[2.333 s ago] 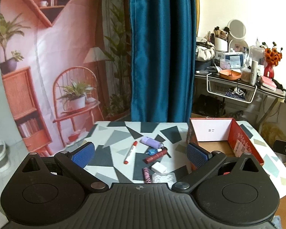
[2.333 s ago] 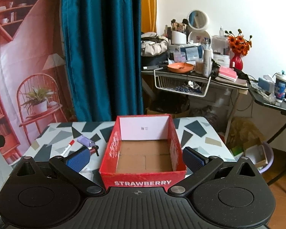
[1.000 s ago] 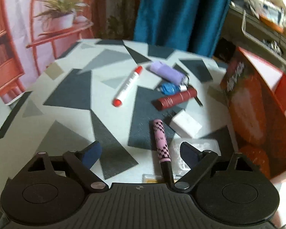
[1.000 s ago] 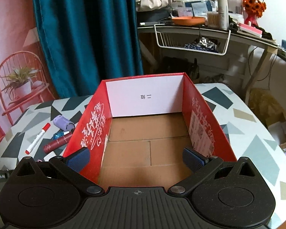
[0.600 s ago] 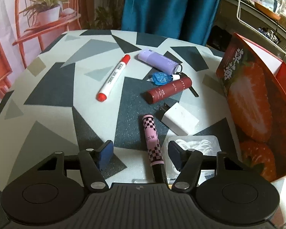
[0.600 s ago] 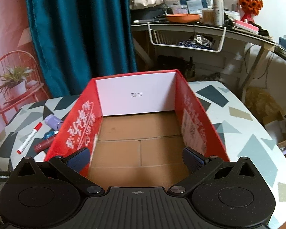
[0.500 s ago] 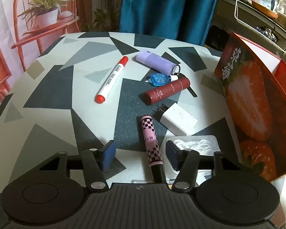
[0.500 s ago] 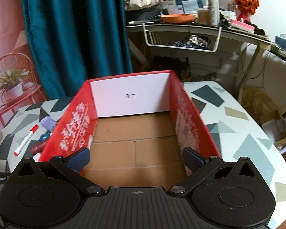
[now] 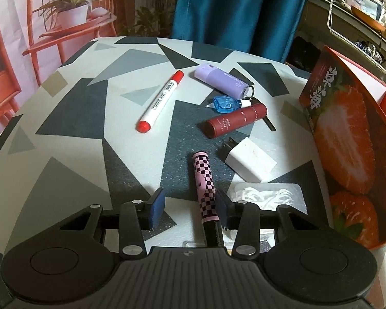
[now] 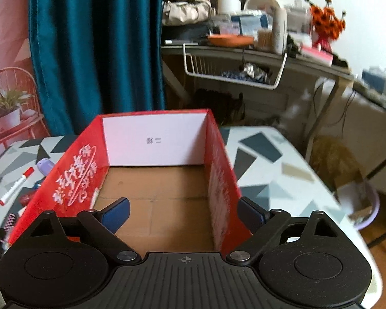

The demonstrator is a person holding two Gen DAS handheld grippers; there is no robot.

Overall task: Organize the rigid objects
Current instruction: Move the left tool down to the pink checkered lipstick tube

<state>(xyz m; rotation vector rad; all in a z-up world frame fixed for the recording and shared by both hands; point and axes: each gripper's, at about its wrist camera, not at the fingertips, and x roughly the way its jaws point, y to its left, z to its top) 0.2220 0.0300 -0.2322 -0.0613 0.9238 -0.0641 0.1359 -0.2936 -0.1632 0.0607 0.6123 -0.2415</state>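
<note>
Here: seven loose items, one box; left gripper jaws closing round checkered pen, right gripper jaws spread.

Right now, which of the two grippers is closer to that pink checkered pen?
Left. The left gripper straddles the pink checkered pen, jaws closing in. The right gripper is over at the red box.

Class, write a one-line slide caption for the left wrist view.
Left gripper closing on a checked pen beside the strawberry box.
</note>
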